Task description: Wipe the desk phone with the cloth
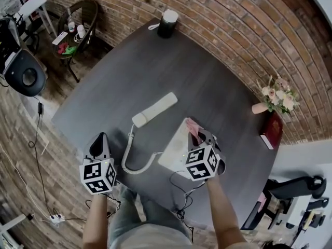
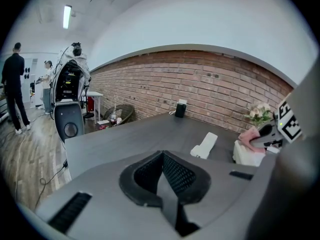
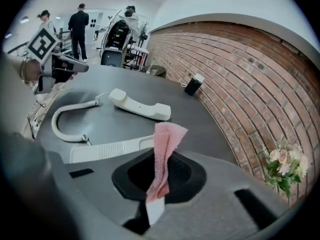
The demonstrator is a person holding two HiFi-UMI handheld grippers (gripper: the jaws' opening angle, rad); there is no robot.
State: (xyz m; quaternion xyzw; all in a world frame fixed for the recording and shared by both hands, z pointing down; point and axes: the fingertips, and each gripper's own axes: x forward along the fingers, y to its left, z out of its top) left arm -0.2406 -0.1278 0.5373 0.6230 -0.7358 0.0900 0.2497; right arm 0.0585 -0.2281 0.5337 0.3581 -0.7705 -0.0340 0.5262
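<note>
The white desk phone base (image 1: pixel 174 152) sits at the near side of the dark round table (image 1: pixel 114 87). Its handset (image 1: pixel 154 109) lies off the base to the upper left, joined by a coiled cord (image 1: pixel 136 163). My right gripper (image 1: pixel 201 135) hovers over the base, shut on a pink cloth (image 1: pixel 192 127). In the right gripper view the cloth (image 3: pixel 164 149) stands up from the jaws of the right gripper (image 3: pixel 159 186), above the base (image 3: pixel 107 149) and short of the handset (image 3: pixel 140 104). My left gripper (image 1: pixel 99 143) is shut and empty at the table's left edge, jaws together (image 2: pixel 162 179).
A black cylinder with a white top (image 1: pixel 167 23) stands at the table's far edge. A vase of flowers (image 1: pixel 275 95) and a red book (image 1: pixel 272 130) are at the right. A wicker chair (image 1: pixel 78 27) and loudspeaker (image 1: pixel 26 75) stand left; people (image 2: pixel 14 86) are beyond.
</note>
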